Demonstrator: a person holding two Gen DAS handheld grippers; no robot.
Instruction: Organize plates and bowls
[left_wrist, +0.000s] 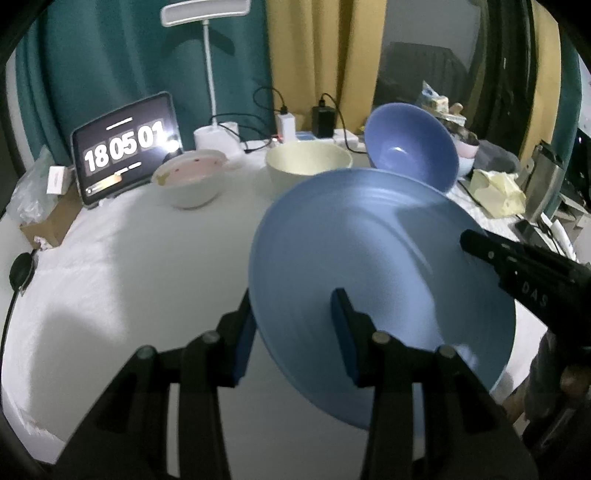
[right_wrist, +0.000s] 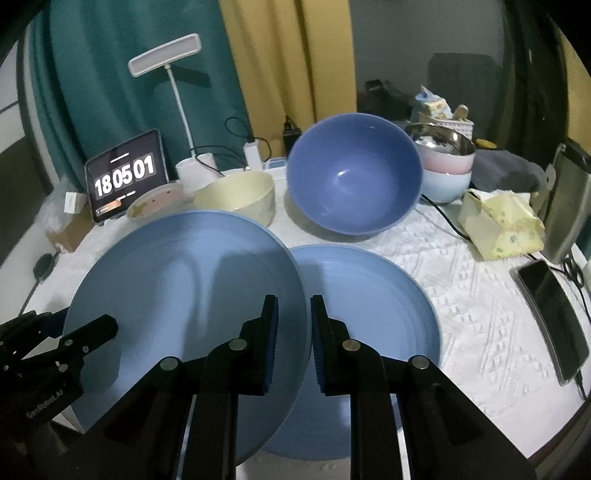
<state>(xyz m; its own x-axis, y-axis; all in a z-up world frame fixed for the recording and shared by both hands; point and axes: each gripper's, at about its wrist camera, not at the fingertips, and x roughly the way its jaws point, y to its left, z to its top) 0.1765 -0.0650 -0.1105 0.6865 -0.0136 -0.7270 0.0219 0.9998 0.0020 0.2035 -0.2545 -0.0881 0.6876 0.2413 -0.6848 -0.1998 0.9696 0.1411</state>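
Note:
I hold a light blue plate (left_wrist: 369, 258) between both grippers, tilted above the table. My left gripper (left_wrist: 293, 332) straddles its left rim and my right gripper (right_wrist: 293, 339) straddles its right rim. The held plate (right_wrist: 184, 288) overlaps a second blue plate (right_wrist: 369, 295) lying flat on the table. A dark blue bowl (right_wrist: 354, 173) sits tilted behind them. A cream bowl (right_wrist: 240, 195) and a pink-lined bowl (right_wrist: 155, 203) stand at the back left. A stack of bowls (right_wrist: 447, 166), steel one on top, stands back right.
A tablet clock (right_wrist: 125, 177), a white desk lamp (right_wrist: 166, 55) and chargers with cables line the back edge. A tissue pack (right_wrist: 498, 225), a metal box (right_wrist: 565, 203) and a phone (right_wrist: 554, 317) lie on the right. A white cloth (left_wrist: 129, 258) covers the table.

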